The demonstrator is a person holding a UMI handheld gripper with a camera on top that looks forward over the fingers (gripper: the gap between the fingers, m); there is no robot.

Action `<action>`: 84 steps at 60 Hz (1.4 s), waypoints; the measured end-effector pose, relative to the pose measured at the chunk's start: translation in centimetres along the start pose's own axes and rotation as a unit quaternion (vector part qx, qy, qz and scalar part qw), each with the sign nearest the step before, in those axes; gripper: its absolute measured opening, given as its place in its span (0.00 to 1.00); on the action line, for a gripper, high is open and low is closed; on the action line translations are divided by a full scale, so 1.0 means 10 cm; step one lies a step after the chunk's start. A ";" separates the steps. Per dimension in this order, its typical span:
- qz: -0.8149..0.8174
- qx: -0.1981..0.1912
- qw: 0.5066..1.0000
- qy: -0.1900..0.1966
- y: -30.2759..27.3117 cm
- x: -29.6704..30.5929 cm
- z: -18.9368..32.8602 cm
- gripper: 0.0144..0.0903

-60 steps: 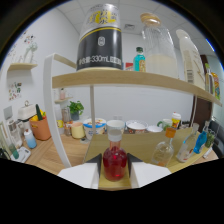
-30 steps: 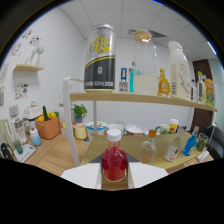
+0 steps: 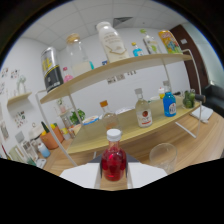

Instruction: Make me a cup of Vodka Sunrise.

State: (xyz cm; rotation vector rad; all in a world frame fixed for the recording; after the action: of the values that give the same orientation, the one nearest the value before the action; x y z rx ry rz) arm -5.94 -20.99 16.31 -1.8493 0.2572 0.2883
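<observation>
My gripper (image 3: 113, 176) is shut on a small bottle (image 3: 113, 161) with a white cap and red liquid, held upright between its two white fingers (image 3: 82, 175). An empty clear glass (image 3: 162, 156) stands on the wooden table just right of the fingers. Beyond the bottle, on the lower shelf, stand a clear bottle with an orange cap (image 3: 108, 119), a clear bottle with a red label (image 3: 143, 109) and a blue bottle (image 3: 169, 104).
A wooden shelf rack (image 3: 120, 67) carries a black can (image 3: 52, 74), a clear jar (image 3: 78, 53), a white bottle (image 3: 112, 40) and a yellow carton (image 3: 170, 42) on top. An orange pot (image 3: 51, 139) and small items sit left; a dark object (image 3: 214, 97) juts in at right.
The view has swung and tilted to the right and pulled back from the rack: the black can moved left, the empty glass and more bottles came into sight. The red bottle stays gripped.
</observation>
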 end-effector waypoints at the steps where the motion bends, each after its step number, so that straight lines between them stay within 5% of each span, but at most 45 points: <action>1: 0.026 0.002 1.000 -0.005 -0.03 0.02 0.00 0.27; 8: 0.244 0.013 0.968 -0.055 -0.22 -0.05 0.00 0.27; 21: 0.536 0.026 0.834 -0.128 -0.50 -0.01 -0.03 0.26; 38: 0.743 0.039 0.642 -0.186 -0.66 0.18 -0.08 0.27; 50: 0.783 0.042 0.586 -0.205 -0.71 0.24 -0.12 0.27; 64: 0.743 0.029 0.640 -0.196 -0.70 0.14 -0.12 0.27; 74: 0.585 0.030 0.789 -0.183 -0.86 -0.19 -0.25 0.27; 84: 0.287 0.075 0.945 -0.141 -0.94 -0.62 -0.33 0.27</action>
State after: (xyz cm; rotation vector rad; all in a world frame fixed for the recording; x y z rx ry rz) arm -8.57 -21.26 27.79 -1.5249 0.6019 0.9027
